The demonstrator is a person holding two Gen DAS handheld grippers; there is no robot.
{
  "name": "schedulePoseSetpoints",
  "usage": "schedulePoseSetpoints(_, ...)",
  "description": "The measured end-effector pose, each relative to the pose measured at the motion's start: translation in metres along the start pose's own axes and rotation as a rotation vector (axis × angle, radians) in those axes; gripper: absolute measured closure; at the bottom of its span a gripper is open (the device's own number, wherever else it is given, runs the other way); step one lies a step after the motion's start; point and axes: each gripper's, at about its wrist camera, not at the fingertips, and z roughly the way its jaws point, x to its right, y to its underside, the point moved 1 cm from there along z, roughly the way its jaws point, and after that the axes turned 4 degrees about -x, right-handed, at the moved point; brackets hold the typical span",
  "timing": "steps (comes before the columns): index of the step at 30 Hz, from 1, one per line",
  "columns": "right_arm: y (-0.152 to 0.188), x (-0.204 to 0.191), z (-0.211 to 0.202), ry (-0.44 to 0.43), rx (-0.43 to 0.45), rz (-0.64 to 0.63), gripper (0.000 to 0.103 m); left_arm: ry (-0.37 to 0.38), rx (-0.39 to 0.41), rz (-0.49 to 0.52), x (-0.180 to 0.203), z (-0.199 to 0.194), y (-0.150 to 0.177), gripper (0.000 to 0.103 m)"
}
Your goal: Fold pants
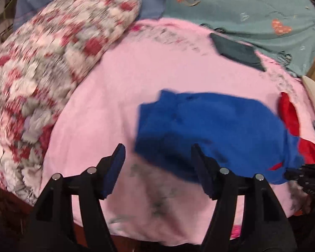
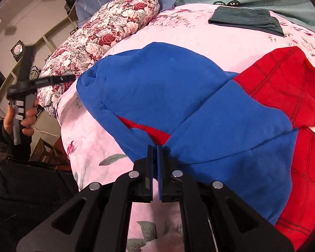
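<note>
The blue and red pants [image 2: 199, 96] lie bunched and partly folded on the pink floral bed sheet [image 2: 199, 33]. My right gripper [image 2: 157, 149] is shut on a blue edge of the pants at their near side. My left gripper [image 1: 158, 155] is open and empty, hovering over the sheet just left of the pants [image 1: 210, 132]. In the right wrist view the left gripper [image 2: 67, 77] is held up in a hand at the far left, apart from the pants.
A rolled floral quilt [image 2: 107, 33] lies at the left of the bed. A folded dark green garment [image 2: 245, 19] lies at the far side. A teal blanket [image 1: 252, 10] covers the back. The bed edge is near me.
</note>
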Motion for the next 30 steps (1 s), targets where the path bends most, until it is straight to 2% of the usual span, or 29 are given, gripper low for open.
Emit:
schedulePoseSetpoints(3, 0.001, 0.0, -0.001, 0.007, -0.002, -0.002, 0.1, 0.092, 0.057, 0.024, 0.031, -0.02, -0.012, 0.035)
schedulePoseSetpoints(5, 0.003, 0.001, -0.001, 0.004, 0.0, 0.003, 0.1, 0.063, 0.108, 0.066, 0.047, -0.024, -0.016, 0.02)
schedulePoseSetpoints(6, 0.004, 0.002, -0.002, 0.002, 0.001, 0.004, 0.099, 0.031, 0.106, 0.075, 0.05, -0.016, -0.014, 0.018)
schedulePoseSetpoints(7, 0.005, 0.003, -0.003, 0.0, 0.003, 0.007, 0.098, 0.021, 0.07, 0.068, 0.05, -0.001, -0.013, 0.017)
schedulePoseSetpoints(9, 0.004, 0.002, -0.011, 0.012, 0.013, 0.01, 0.093, 0.007, -0.076, 0.026, 0.036, 0.048, -0.001, 0.02)
schedulePoseSetpoints(11, -0.002, 0.003, -0.029, 0.056, 0.055, 0.002, 0.087, -0.021, -0.142, -0.003, 0.022, 0.077, 0.012, 0.025)
schedulePoseSetpoints(13, -0.024, 0.013, -0.061, 0.151, 0.133, 0.009, 0.062, -0.057, -0.1, 0.047, 0.029, 0.068, 0.017, 0.026)
schedulePoseSetpoints(15, -0.054, 0.037, -0.09, 0.292, 0.209, 0.094, 0.009, -0.061, -0.051, 0.082, 0.041, 0.051, 0.013, 0.026)
schedulePoseSetpoints(16, -0.072, 0.052, -0.099, 0.354, 0.235, 0.148, 0.001, -0.059, -0.016, 0.109, 0.051, 0.039, 0.009, 0.026)
schedulePoseSetpoints(17, -0.089, 0.068, -0.103, 0.409, 0.242, 0.195, 0.001, -0.055, 0.011, 0.137, 0.06, 0.031, 0.004, 0.025)
schedulePoseSetpoints(19, -0.126, 0.1, -0.093, 0.463, 0.18, 0.276, 0.001, -0.01, 0.046, 0.184, 0.083, 0.018, -0.003, 0.024)
schedulePoseSetpoints(20, -0.139, 0.111, -0.084, 0.486, 0.147, 0.302, 0.001, 0.024, 0.048, 0.199, 0.095, 0.015, -0.005, 0.018)
schedulePoseSetpoints(22, -0.161, 0.136, -0.055, 0.571, 0.057, 0.37, 0.001, 0.08, 0.024, 0.23, 0.12, 0.021, -0.005, 0.017)
schedulePoseSetpoints(23, -0.168, 0.144, -0.04, 0.599, 0.01, 0.391, 0.005, 0.094, 0.007, 0.253, 0.132, 0.024, -0.003, 0.017)
schedulePoseSetpoints(25, -0.171, 0.155, -0.011, 0.651, -0.084, 0.402, 0.032, 0.119, 0.014, 0.312, 0.152, 0.021, 0.004, 0.017)
schedulePoseSetpoints(26, -0.169, 0.157, 0.002, 0.672, -0.14, 0.384, 0.066, 0.107, 0.035, 0.337, 0.157, 0.015, 0.007, 0.017)
schedulePoseSetpoints(27, -0.162, 0.162, 0.016, 0.649, -0.205, 0.369, 0.1, 0.104, 0.046, 0.343, 0.157, 0.011, 0.008, 0.017)
schedulePoseSetpoints(28, -0.156, 0.166, 0.021, 0.615, -0.235, 0.375, 0.102, 0.104, 0.056, 0.33, 0.152, 0.005, 0.007, 0.017)
schedulePoseSetpoints(30, -0.144, 0.171, 0.005, 0.578, -0.174, 0.374, 0.102, 0.084, 0.072, 0.287, 0.137, -0.004, 0.002, 0.017)
